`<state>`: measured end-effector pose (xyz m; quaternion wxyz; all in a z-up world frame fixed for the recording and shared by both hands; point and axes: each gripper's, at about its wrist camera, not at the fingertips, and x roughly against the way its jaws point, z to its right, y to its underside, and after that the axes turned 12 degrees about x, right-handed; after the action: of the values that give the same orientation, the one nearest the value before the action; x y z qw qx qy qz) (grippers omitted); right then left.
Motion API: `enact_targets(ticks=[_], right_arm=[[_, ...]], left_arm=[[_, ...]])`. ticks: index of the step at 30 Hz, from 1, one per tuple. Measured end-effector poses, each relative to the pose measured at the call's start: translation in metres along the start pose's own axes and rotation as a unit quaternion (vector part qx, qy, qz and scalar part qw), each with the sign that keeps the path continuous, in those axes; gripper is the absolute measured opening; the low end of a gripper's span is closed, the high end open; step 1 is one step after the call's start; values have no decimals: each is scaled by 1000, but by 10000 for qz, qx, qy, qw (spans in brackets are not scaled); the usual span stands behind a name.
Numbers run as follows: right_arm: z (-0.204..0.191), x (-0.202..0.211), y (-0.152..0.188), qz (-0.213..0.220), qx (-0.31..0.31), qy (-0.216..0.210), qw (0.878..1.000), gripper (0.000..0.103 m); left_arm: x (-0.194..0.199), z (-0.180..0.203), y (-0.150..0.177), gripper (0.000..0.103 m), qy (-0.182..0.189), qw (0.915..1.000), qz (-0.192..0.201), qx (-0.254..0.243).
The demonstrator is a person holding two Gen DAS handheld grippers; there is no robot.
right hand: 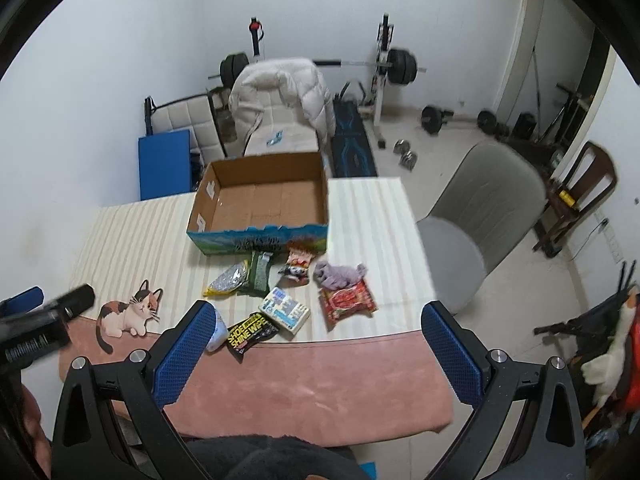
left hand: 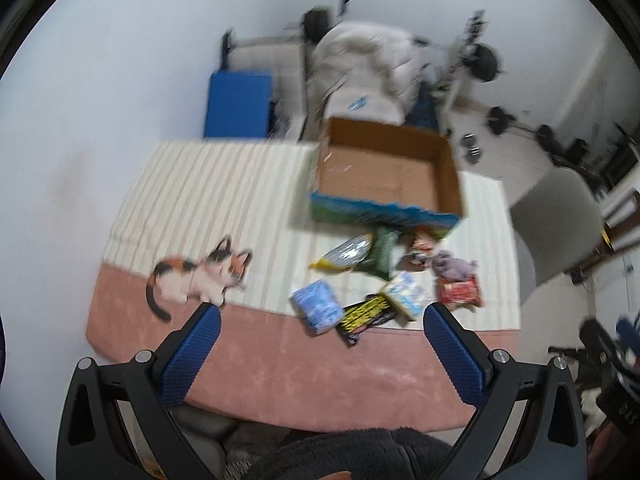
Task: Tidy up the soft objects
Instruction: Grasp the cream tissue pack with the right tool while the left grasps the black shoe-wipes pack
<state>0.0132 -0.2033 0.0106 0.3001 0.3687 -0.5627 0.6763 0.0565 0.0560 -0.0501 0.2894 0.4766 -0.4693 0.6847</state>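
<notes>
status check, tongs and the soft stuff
Left tongs open, empty. Right tongs open, empty. Brown cardboard box empty; purple soft toy on table. Nothing blocking.

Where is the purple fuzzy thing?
In the right wrist view, the purple soft toy lies on the striped table, right of the pile, just behind the red packet and before the cardboard box.

A home room: barbell rack (right hand: 384, 68), dumbbells (right hand: 406, 156), cloth-covered table (right hand: 372, 216).

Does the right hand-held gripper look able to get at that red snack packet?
Probably yes: the right hand-held gripper is open, and the red snack packet lies ahead of it with only the purple cloth at its far edge.
</notes>
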Motion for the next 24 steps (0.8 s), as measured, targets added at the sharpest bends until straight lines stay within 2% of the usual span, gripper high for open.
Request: enact_targets(ticks=[4,8,11,12,14,16,19,22,24], right_arm=[[5,-77,-3,-541,-177,-364,9977,103],[1,-177,3,-1354,-324,-682,9879,103],[-9,-252,11,-1879,-359,-857,9778,103],[-16,-277,12,-1973,-223,-976,9752,103],[-31,-316,13,-2213,226,-879,9710,103],[-48,-348,15,-2388,697,-899,9644,103],[-70,-384,21,-2586,1370,-875,9522,103],[-93,-418,31,-2761,2109,-903,9333,103],[-106,-438,39,-2846,2448,-903,9225,101]], left_arm=[[-86,-26,-17,103,-154,9951,-801,564],[-180,-40,-16,103,-270,9812,-1692,883],[-237,-39,-10,103,-277,9707,-2195,939],[-256,-37,-7,103,-343,9676,-2333,902],[-288,-32,0,103,-471,9631,-2535,774],[-309,-29,6,100,-595,9591,-2659,770],[-319,-18,10,99,-451,9641,-2564,530],[-322,4,17,99,-456,9709,-2329,-321],[-322,17,23,99,-502,9699,-2214,-884]])
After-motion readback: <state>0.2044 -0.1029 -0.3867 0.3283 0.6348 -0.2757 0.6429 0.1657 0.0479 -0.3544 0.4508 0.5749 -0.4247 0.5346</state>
